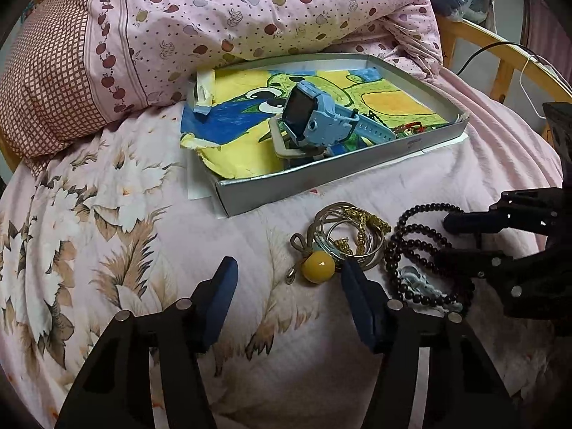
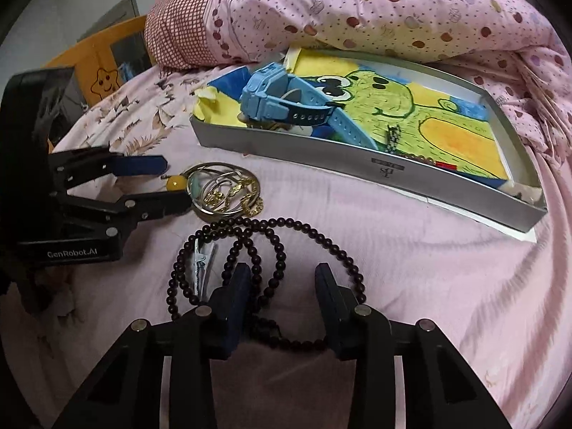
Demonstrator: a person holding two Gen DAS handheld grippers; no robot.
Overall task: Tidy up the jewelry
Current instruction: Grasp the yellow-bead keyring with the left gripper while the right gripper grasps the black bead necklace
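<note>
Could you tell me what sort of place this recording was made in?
Most likely a bedroom: the jewelry lies on a bed with a floral pink sheet, a folded apple-print quilt lies behind the silver tray, and a wooden bed frame shows at the edge.

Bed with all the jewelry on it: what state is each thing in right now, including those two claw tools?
Left gripper: fingers open, beside the yellow bead.
Right gripper: fingers open, over the bead necklace.
Dark bead necklace: looped loosely on the bed, not gripped.
Bangles with gold chain: piled together on the bed.
Blue watch: inside the box, propped up.
Silver box: open, no lid on.
</note>
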